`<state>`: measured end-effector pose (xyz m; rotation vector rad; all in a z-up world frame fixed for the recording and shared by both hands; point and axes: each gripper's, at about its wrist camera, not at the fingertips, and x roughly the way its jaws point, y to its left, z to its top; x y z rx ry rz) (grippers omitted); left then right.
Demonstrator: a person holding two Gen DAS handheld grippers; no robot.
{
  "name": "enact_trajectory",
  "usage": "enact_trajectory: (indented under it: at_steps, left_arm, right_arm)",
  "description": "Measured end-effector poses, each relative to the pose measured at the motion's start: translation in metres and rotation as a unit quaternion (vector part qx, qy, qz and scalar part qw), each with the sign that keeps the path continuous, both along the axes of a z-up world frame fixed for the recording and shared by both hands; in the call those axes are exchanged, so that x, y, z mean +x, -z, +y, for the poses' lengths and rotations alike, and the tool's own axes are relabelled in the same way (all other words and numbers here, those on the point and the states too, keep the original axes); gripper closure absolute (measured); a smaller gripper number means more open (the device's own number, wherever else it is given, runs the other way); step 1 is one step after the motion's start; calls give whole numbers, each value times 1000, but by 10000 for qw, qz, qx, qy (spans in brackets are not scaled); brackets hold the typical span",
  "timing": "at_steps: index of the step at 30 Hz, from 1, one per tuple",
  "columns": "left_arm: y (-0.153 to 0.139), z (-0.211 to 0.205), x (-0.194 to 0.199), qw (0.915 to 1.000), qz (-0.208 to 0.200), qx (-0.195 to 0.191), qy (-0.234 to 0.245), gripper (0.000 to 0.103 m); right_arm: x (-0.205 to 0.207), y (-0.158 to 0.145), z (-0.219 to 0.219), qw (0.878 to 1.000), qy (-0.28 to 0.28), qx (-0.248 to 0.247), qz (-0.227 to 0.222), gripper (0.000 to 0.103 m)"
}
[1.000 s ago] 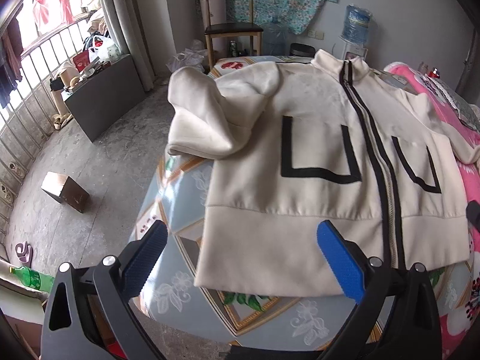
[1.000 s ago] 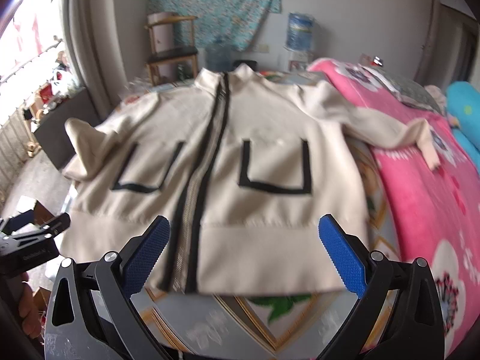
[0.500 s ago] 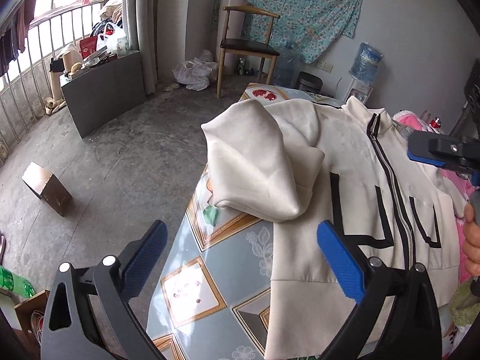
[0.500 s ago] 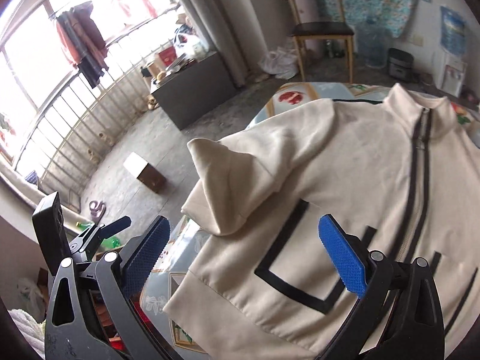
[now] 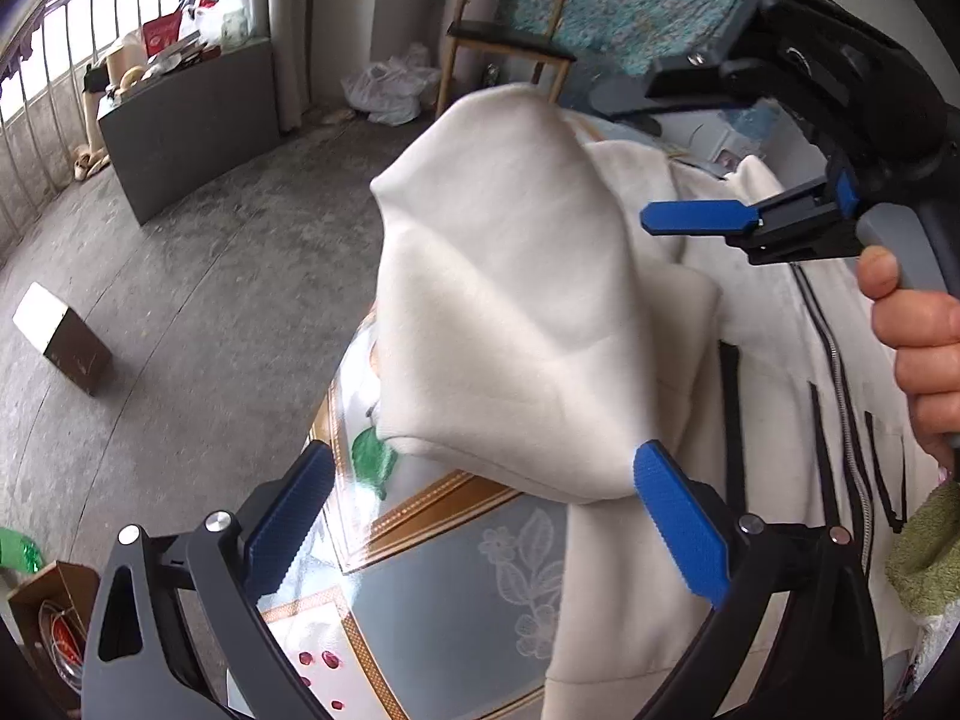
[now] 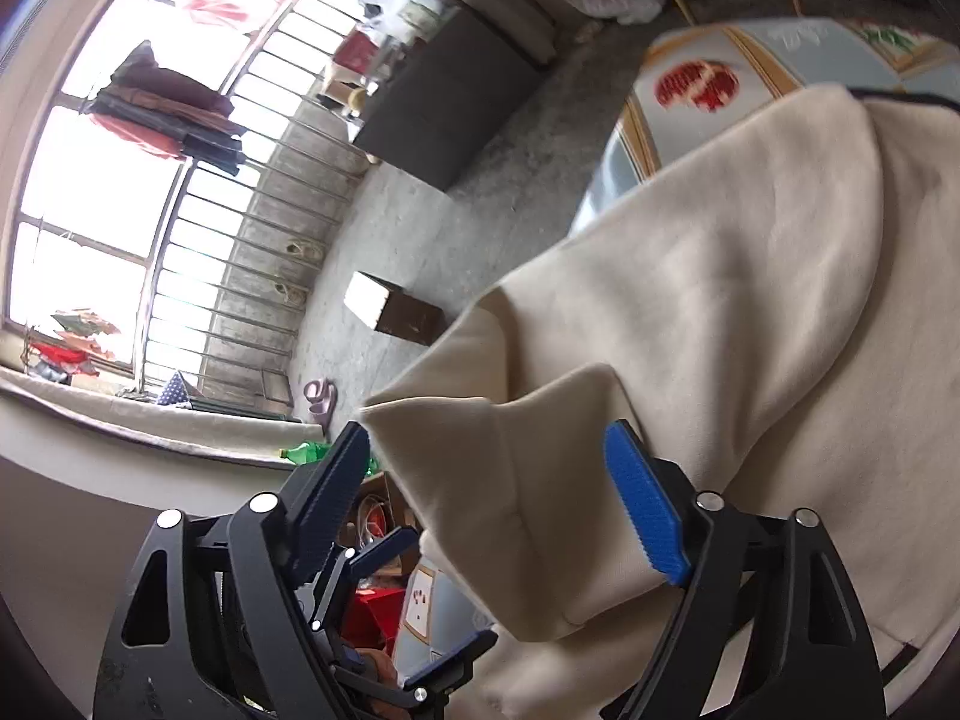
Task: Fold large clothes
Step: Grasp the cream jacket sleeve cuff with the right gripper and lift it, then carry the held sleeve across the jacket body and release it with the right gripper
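Two grippers are over the folded sleeve of a cream jacket (image 5: 774,324) spread on a patterned table (image 5: 456,576).

Far left on the concrete floor: a small cardboard box (image 5: 60,336), w/ a dark cabinet (image 5: 192,120) by the window bars behind it. A wooden chair (image 5: 510,30) stands at the back wall.

Left gripper (image 5: 486,516), jaws wide apart, hangs at the table's near-left edge. The sleeve (image 5: 510,300), doubled back over the jacket's shoulder, lies just ahead of its fingertips; its lower hem sits about level w/ them, but nothing is pinched.

Right gripper (image 6: 486,492), in a person's hand (image 5: 924,348), comes in from the right above the jacket's zip. Its jaws have just been closing and stand part open. In its own view the sleeve end lies between the two blue pads (image 6: 645,510); the cloth looks close to the right one, though I can't tell if it touches, as that view is blurred. Not clamped.
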<state>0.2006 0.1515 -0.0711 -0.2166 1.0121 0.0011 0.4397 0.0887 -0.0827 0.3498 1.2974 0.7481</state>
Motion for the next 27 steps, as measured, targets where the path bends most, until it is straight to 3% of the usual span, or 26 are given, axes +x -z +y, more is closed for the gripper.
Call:
enact_trajectory:
  at_steps: [4, 8, 10, 13, 15, 17, 22, 24, 27]
  left_arm:
    - [9, 11, 0, 9996, 108, -220, -146, 5]
    - [13, 11, 2, 9998, 153, -33, -144, 5]
    - [13, 13, 3, 9997, 176, 21, -168, 5]
    - [13, 10, 7, 9993, 243, 142, -246, 5]
    - [15, 10, 9, 9989, 301, 166, -311, 5]
    - [16, 9, 9, 9986, 329, 203, -352, 5]
    - [15, 9, 9, 9982, 308, 382, -340, 5]
    - [17, 8, 10, 9981, 322, 393, -349, 5]
    - [18, 9, 11, 9978, 355, 331, -449, 5]
  right_arm:
    - [-20, 9, -21, 9997, -27, -21, 252, 48]
    - [-31, -7, -35, 9995, 64, -289, -130, 61]
    - [-20, -12, -37, 9988, 156, -315, -338, 61]
    - [-6, -8, -30, 9994, 174, -228, -192, 60]
    - [2, 6, -21, 9989, 158, -439, -88, 60]
    - [1, 18, -19, 9980, 109, -614, 46, 60]
    - [-27, 11, -32, 9993, -117, -306, 165, 60]
    - [-36, 10, -35, 9989, -227, -369, 198, 65]
    - [-37, 13, -30, 9965, -197, -810, -15, 84]
